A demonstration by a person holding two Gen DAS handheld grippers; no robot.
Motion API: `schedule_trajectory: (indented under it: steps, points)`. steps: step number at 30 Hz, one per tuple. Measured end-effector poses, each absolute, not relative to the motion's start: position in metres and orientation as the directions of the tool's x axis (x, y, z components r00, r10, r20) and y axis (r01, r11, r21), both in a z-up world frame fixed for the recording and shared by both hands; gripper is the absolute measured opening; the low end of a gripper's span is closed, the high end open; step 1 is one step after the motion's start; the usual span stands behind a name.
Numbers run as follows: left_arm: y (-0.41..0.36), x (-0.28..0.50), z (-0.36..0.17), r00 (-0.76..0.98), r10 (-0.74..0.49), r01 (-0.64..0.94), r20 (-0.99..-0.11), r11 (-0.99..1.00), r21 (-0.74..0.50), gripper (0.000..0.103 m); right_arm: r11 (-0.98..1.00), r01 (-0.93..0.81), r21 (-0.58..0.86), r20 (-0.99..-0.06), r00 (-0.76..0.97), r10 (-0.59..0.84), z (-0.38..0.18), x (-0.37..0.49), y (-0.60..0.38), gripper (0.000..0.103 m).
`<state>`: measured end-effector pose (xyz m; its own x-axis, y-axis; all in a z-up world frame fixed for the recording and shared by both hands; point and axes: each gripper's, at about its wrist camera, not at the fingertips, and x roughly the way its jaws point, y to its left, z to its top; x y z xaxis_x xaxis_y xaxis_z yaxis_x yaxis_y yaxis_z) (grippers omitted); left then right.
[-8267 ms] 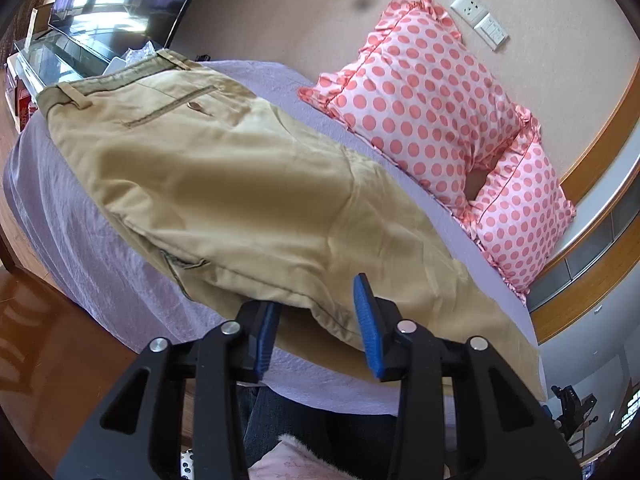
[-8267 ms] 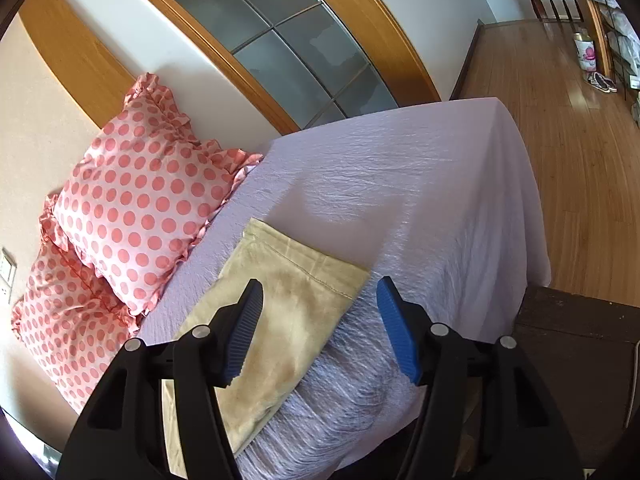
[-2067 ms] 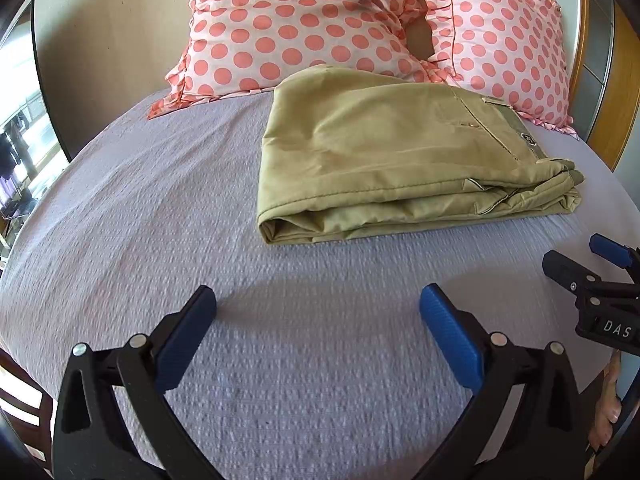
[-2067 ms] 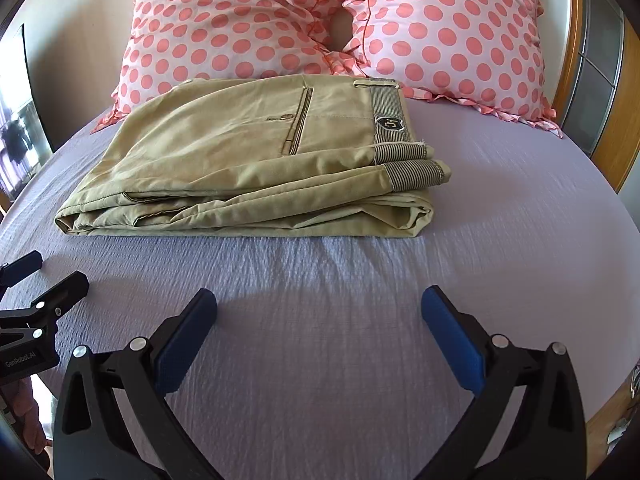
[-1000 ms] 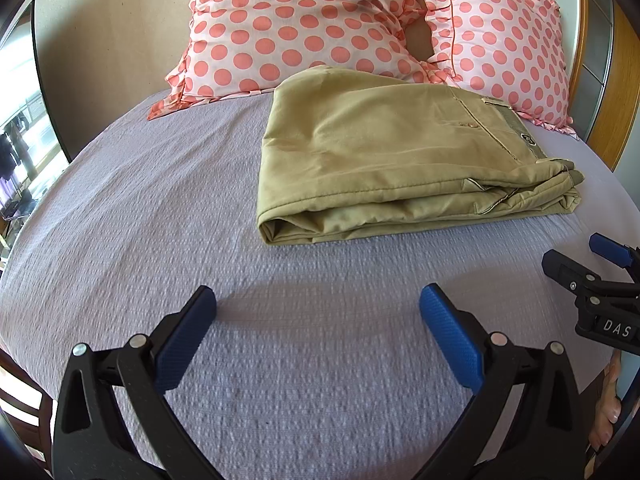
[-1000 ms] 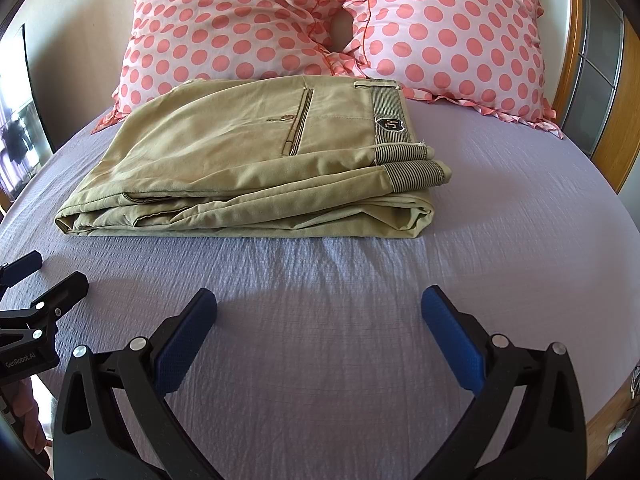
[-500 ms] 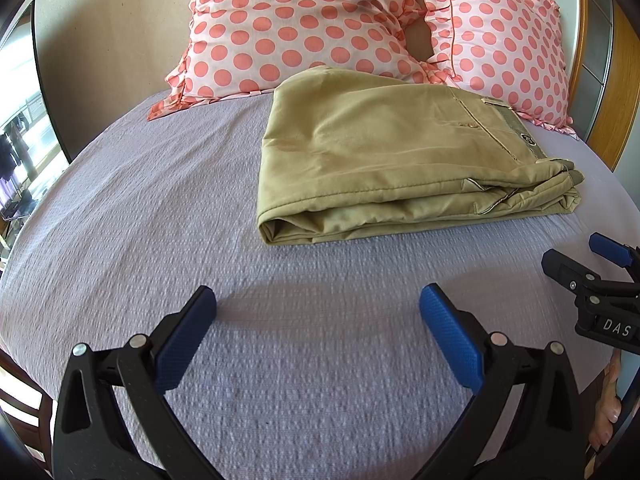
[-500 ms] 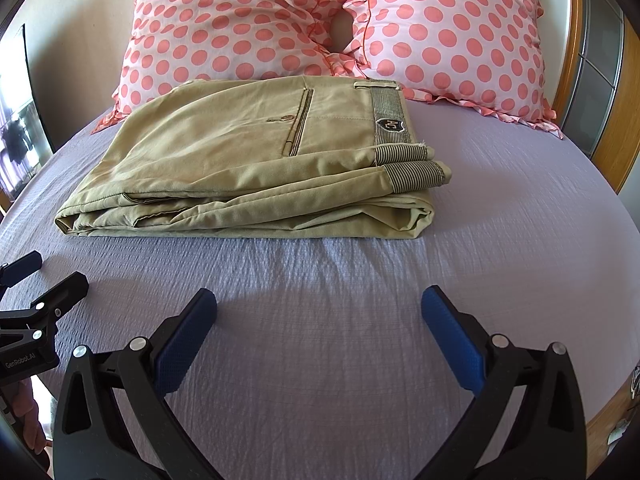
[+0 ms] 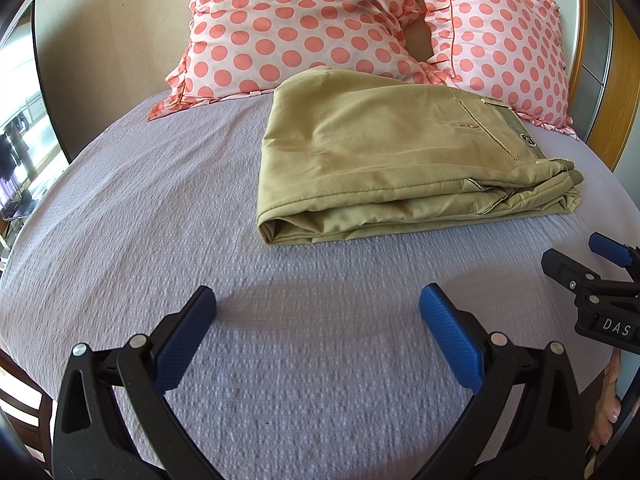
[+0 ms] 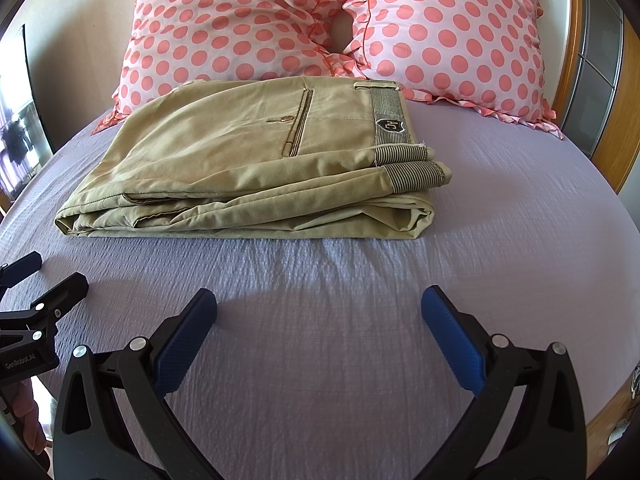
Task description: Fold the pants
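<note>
Right, the left gripper (image 9: 318, 334) is hovering low over the lavender bedspread (image 9: 140, 220), its blue-padded fingers (image 9: 184, 340) spreading wide with nothing between them, pointing toward the head of the bed. Just ahead and a little to its right, the khaki pants (image 9: 380, 160) are lying folded into a thick, layered rectangle, the far edge touching the two pink polka-dot pillows (image 9: 304, 20) that are leaning on the wall. Moving right, the right gripper (image 10: 319, 336) is sitting level beside its partner, likewise aiming at the pillows, jaws gaping wide and gripping nothing. From its view the pants (image 10: 256, 164) are showing a buttoned back pocket and a striped waistband (image 10: 390, 116) facing right, folded edges stacking toward the camera. Both grippers are staying clear of the cloth, bare bedspread (image 10: 520, 240) lying between pads and pants.
</note>
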<state>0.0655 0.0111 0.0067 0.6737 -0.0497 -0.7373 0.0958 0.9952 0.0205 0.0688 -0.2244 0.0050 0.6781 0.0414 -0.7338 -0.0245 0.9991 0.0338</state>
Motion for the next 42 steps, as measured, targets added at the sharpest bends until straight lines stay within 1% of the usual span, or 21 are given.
schedule_trajectory:
  steps: [42]
  points:
    - [0.0102, 0.0665, 0.0075, 0.673, -0.056, 0.103, -0.738, 0.994, 0.019, 0.101, 0.999, -0.022, 0.034, -0.733, 0.679, 0.040, 0.0050, 0.0695, -0.2239, 0.102]
